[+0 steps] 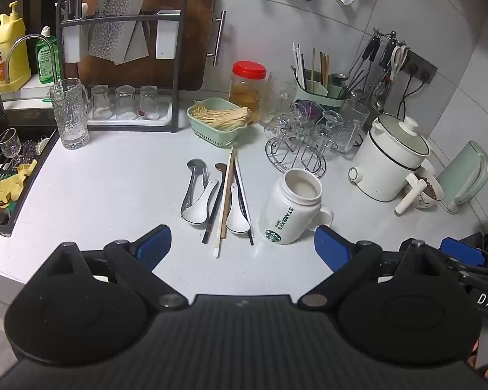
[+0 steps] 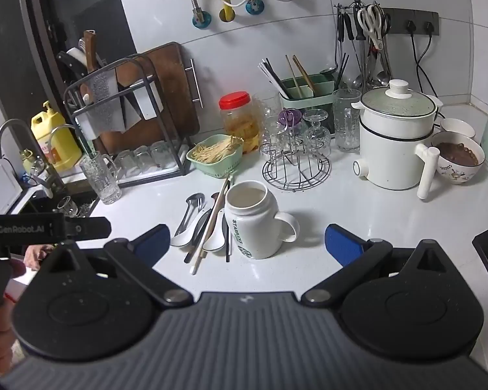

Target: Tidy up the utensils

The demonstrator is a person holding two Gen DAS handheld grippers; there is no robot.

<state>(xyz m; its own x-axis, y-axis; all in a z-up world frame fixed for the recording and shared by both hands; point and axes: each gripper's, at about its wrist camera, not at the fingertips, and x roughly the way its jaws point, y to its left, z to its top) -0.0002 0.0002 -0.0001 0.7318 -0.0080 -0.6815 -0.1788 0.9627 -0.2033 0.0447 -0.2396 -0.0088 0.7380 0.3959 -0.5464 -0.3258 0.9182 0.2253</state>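
Sink (image 1: 3, 175) at the left edge of the left wrist view was cut off, its contents a dim jumble; only a stemmed glass and a yellow cloth could be made out. Right hand-held gripper (image 1: 462, 253) showed only as a blue pad and black linkage at the right edge. In the right wrist view, the left hand-held gripper's black body (image 2: 45, 227) poked in at the left edge, jaws out of frame.

Utensils (image 1: 219, 201) lay in a loose pile on the white surface (image 1: 114, 195): metal spoons, two white ceramic spoons, chopsticks crossing over them. A white mug (image 1: 289, 208) stood just right of the pile, touching or nearly so; could not tell.

Left hand-held gripper (image 1: 242, 243): jaws wide apart, nothing between, pile just above its gap in the frame. Right hand-held gripper (image 2: 247, 243): jaws wide apart, empty, with mug (image 2: 255, 221) and pile (image 2: 205, 227) just above the gap, toward its left pad.
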